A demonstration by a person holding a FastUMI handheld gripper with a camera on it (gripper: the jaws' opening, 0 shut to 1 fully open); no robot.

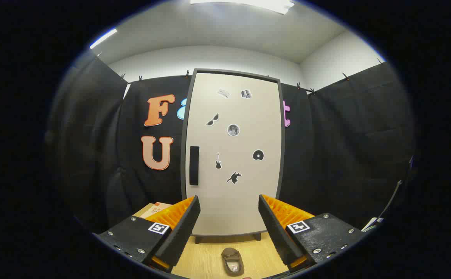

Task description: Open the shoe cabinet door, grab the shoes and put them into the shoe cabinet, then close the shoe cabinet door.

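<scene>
Standing wide apart and holding nothing, the gripper [229, 221] has its fingers over the wooden floor [209, 259]. A brown shoe [232, 261] lies between them. Beyond stands the shoe cabinet [233, 155], door closed, its dark handle [194, 165] beside the left edge.

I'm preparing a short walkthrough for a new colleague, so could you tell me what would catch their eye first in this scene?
The tall pale shoe cabinet door stands shut straight ahead beyond the fingers, dotted with small stickers, with a dark handle near its left edge. A brown shoe lies on the wooden floor between the open gripper's fingers, in front of the cabinet.
</scene>
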